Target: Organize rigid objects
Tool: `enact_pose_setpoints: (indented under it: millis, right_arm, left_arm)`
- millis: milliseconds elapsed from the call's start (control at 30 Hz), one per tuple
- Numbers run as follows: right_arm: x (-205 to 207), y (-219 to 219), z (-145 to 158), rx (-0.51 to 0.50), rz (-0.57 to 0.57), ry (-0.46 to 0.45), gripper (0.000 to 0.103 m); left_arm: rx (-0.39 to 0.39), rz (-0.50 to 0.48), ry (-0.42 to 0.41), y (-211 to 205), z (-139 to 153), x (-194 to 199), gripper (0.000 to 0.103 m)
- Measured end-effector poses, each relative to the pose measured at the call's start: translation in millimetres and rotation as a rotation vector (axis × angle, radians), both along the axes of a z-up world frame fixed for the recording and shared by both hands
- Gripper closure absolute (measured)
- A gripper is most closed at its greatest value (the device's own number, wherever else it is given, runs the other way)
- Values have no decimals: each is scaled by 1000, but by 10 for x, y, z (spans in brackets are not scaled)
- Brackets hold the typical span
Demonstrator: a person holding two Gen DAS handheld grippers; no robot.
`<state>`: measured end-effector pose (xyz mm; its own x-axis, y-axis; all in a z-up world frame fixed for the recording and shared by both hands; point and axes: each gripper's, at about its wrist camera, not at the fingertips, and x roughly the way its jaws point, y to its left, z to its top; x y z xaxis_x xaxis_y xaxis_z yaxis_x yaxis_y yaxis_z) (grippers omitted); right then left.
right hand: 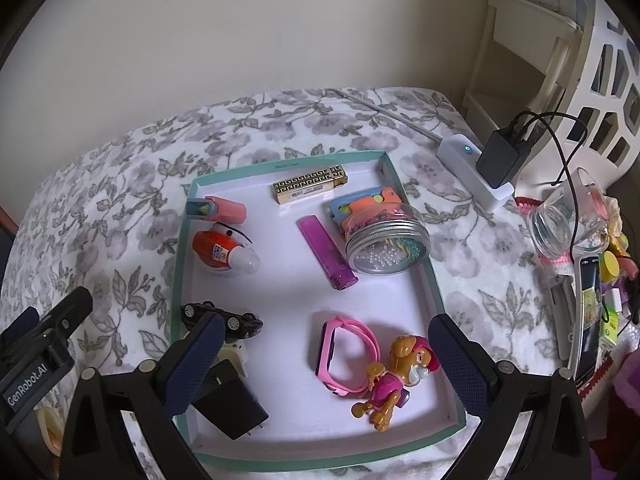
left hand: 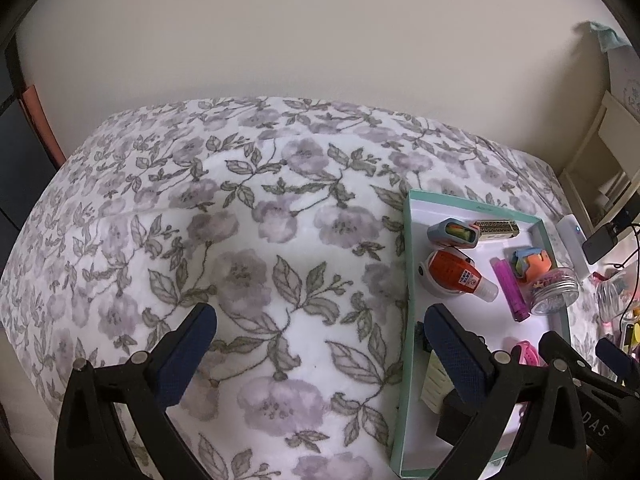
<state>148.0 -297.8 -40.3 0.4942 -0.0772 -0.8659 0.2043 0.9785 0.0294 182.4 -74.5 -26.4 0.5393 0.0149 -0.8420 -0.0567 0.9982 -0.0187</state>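
A shallow teal-rimmed box (right hand: 434, 276) lies on a floral bedspread. It holds a gold patterned case (right hand: 310, 184), a purple lighter (right hand: 326, 252), a bead jar with a metal lid (right hand: 386, 236), an orange glue bottle (right hand: 224, 250), a black toy car (right hand: 222, 318), a pink watch (right hand: 344, 350), a puppy figure (right hand: 394, 376) and a black plug adapter (right hand: 228, 400). My right gripper (right hand: 326, 328) hangs open above the box's near half, holding nothing. My left gripper (left hand: 320, 320) is open over bare bedspread left of the box (left hand: 406, 260).
Right of the box lie a white power strip (right hand: 472, 168) with a black charger (right hand: 502, 154) and cable, a tipped glass jar (right hand: 568, 220), a phone (right hand: 588, 312) and small clutter. A white basket (right hand: 600, 80) and a shelf stand behind. A wall runs along the bed's far side.
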Motion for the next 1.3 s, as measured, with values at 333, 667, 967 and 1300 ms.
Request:
enact_pose_setpoints:
  millis: [333,667,967,1300]
  right_arm:
    - [-101,47,96,7,-8,-25,0]
    - [-361,207,274,34,16,-88,0]
    - [-549,261,302,26,22,-100,0]
    - [-759,296,409,16,30,-140,0]
  left_arm:
    - [63,8,-4,21,124,-135,0]
    - [41,15,-18,172,277,-436,0]
    - [50,14,-23,284,363,-671,0]
    - [57,12,-18,352,372,-842,0]
